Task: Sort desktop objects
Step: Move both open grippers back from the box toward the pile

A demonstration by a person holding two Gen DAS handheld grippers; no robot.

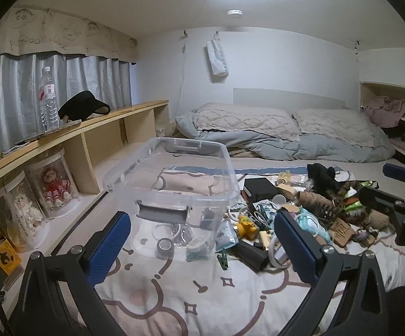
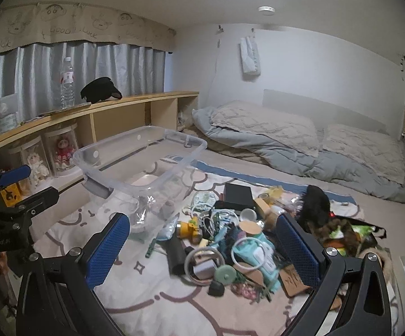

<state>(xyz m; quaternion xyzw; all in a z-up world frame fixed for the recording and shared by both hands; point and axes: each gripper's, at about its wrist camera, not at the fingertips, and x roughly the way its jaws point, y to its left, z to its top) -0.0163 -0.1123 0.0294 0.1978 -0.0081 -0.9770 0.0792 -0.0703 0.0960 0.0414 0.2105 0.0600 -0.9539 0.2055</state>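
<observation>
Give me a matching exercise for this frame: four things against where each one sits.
Things:
1. water bottle
2. roll of grey tape
3. yellow toy
4. dolls in clear cases

Places:
A. inside the clear bin
B. in the cubbies under the shelf
C. on top of the wooden shelf
D. in the pile on the blanket beside the bin

Pairs: 1-C, 2-A, 3-D, 4-B
</observation>
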